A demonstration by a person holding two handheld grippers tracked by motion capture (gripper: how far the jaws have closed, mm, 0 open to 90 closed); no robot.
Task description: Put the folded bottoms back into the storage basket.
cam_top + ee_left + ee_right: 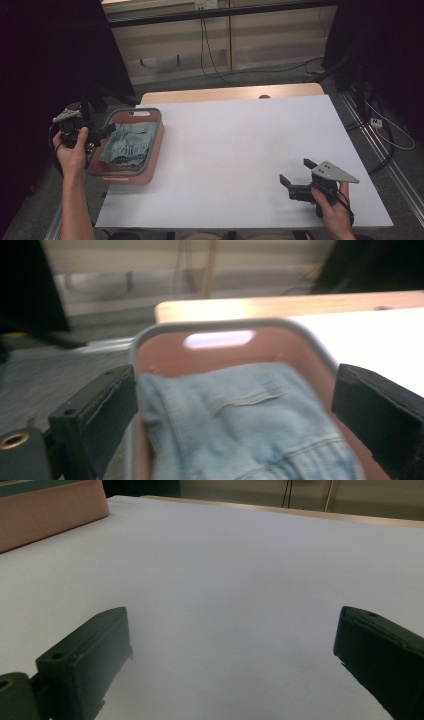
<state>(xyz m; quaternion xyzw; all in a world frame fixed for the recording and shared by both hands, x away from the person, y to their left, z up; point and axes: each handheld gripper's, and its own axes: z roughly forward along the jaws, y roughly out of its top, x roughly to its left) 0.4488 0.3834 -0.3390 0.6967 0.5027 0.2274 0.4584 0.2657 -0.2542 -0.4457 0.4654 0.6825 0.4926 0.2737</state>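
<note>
Folded blue denim [126, 145] lies inside a pink basket [156, 144] with a grey rim at the tabletop's [240, 150] nine o'clock edge, while the left tool [102, 134], held at the basket's nine o'clock side, stands with its jaws spread wide and nothing between the pads. In the left gripper view the cloth [240, 425] sits below and beyond the black jaws, apparently let go, though motion blur makes it hard to say whether a pad brushes a fold. The right tool [295, 172] waits at about five o'clock on the tabletop, jaws likewise wide open and empty over bare white surface. The step in hand looks like clearing the left tool from the basket after placing the garment: done well, that means lifting straight away with the jaws kept open so no hem snags and drags the fold apart, and steering past the basket's rim so it is not nudged toward the tabletop's edge
</note>
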